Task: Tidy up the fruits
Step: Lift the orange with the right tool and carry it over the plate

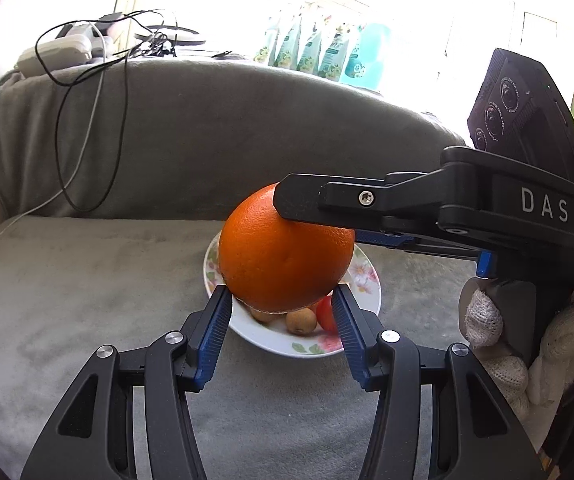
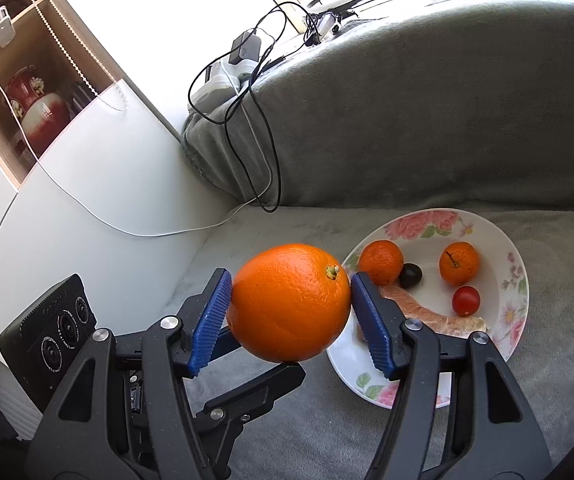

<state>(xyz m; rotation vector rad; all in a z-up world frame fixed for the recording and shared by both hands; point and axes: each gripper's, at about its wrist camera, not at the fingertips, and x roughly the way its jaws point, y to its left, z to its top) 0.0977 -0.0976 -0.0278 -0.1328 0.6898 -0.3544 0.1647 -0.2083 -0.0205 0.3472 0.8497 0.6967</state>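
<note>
A large orange [image 1: 287,248] hangs above a floral plate [image 1: 363,276]. My right gripper [image 2: 289,316] is shut on the orange [image 2: 291,302], its blue pads against both sides. My left gripper [image 1: 283,320] is open, with its blue pads just below and beside the orange; I cannot tell if they touch it. The right gripper's finger [image 1: 327,200] crosses in from the right in the left wrist view. The plate [image 2: 507,248] holds two mandarins [image 2: 381,262] [image 2: 459,263], a dark plum [image 2: 410,275], a cherry tomato [image 2: 465,300] and a pinkish long piece [image 2: 439,318].
Grey plush covers the sofa seat [image 2: 367,432] and backrest [image 1: 227,128]. Black and white cables [image 2: 247,120] and chargers hang over the backrest. A white cabinet [image 2: 87,180] with a red vase [image 2: 39,108] stands left. Small brown fruits [image 1: 299,320] lie on the plate's near side.
</note>
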